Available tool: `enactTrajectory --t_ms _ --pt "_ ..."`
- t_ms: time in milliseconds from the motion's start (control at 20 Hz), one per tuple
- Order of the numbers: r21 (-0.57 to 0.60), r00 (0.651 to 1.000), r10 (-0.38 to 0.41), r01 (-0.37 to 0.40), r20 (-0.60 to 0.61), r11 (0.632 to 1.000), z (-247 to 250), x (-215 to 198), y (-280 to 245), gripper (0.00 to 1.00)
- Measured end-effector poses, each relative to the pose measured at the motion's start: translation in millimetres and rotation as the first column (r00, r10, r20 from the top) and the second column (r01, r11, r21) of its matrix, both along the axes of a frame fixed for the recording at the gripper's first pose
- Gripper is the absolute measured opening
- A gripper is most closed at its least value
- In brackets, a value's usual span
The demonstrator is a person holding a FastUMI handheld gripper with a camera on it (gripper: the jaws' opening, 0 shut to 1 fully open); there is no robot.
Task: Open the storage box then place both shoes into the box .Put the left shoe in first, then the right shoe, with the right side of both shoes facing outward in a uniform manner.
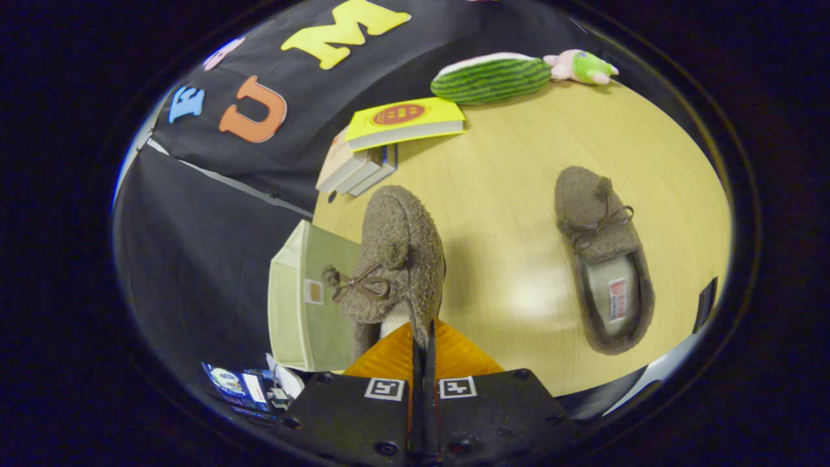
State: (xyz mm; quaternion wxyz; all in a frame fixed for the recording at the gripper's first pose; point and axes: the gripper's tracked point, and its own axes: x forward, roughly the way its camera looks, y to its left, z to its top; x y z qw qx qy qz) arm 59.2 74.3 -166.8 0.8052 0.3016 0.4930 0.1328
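My gripper (421,337) is shut on the rim of a fuzzy brown slipper (395,259) with a bow, held lifted just ahead of the fingers and turned on its side. Left of it and partly behind it is the pale green storage box (305,292) with a small label on its face; I cannot tell whether it is open. The second brown slipper (603,253) lies flat on the wooden table (512,194) to the right, its opening and white insole facing up.
Beyond the held slipper, a yellow book (405,120) rests on a stack of books (356,168). A watermelon-patterned plush (493,78) and a small pink-and-green toy (580,67) sit at the table's far edge. Some packets (243,386) lie low at the left.
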Motion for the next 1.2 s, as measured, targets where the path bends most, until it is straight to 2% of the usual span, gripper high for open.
enactTrajectory --t_ms 300,450,600,900,1050,1200 --pt "0.032 0.987 0.024 -0.03 0.157 0.999 93 9 43 0.06" --pt "0.015 0.985 0.057 -0.061 0.163 0.998 111 6 76 0.06" --pt "0.055 0.981 0.115 -0.124 0.154 0.991 128 2 128 0.06" --pt "0.084 0.982 0.133 -0.145 0.136 0.986 120 14 219 0.06" --pt "0.091 0.985 0.145 -0.154 0.092 0.984 97 6 259 0.06" --pt "0.03 0.987 0.149 -0.151 0.061 0.988 65 0 284 0.06"
